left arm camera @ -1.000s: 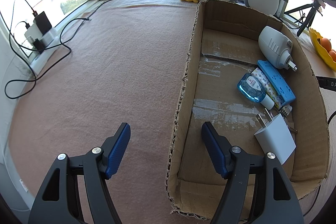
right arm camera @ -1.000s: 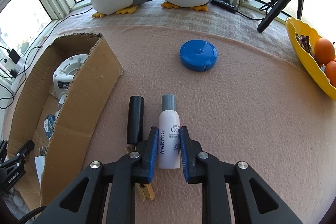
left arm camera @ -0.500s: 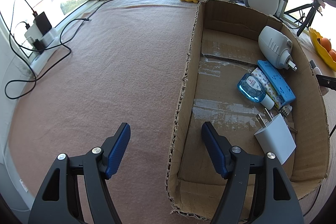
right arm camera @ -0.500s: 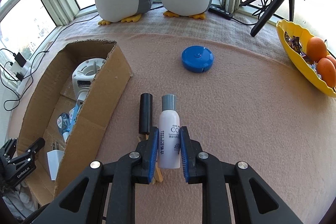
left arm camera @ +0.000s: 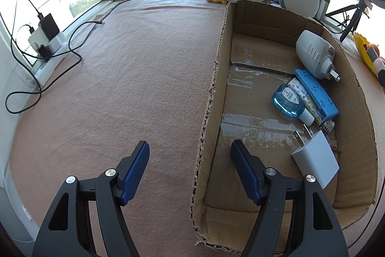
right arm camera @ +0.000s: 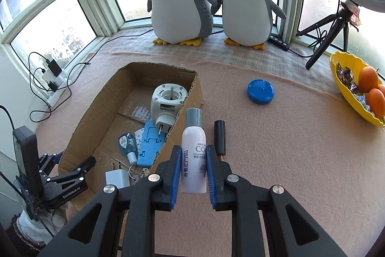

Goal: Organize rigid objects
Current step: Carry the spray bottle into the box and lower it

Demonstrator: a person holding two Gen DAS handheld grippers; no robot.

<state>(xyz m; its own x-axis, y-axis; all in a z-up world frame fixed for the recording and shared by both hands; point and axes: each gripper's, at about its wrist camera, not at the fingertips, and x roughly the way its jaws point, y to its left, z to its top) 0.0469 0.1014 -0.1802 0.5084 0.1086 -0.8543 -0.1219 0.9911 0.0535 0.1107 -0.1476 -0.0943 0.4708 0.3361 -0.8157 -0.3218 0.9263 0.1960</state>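
White plastic with a grey cap, the bottle (right arm camera: 194,160) is clamped between the blue pads of the right tool (right arm camera: 192,169) and is held clear of the pink table (right arm camera: 276,148). A black cylinder (right arm camera: 220,136) lies just right of that tool's tip, a round blue case (right arm camera: 260,91) further ahead. The cardboard box (left arm camera: 211,98) is straddled by the left tool (left arm camera: 190,172), whose jaws are set wide around its near wall without touching. A white charger (left arm camera: 315,160) is seen inside.

bottle label (right arm camera: 197,161): print partly covered by the blue pads
keys (right arm camera: 134,171): mostly hidden behind the blue case (right arm camera: 149,145)
fruit bowl (right arm camera: 341,86): cut off at the right edge
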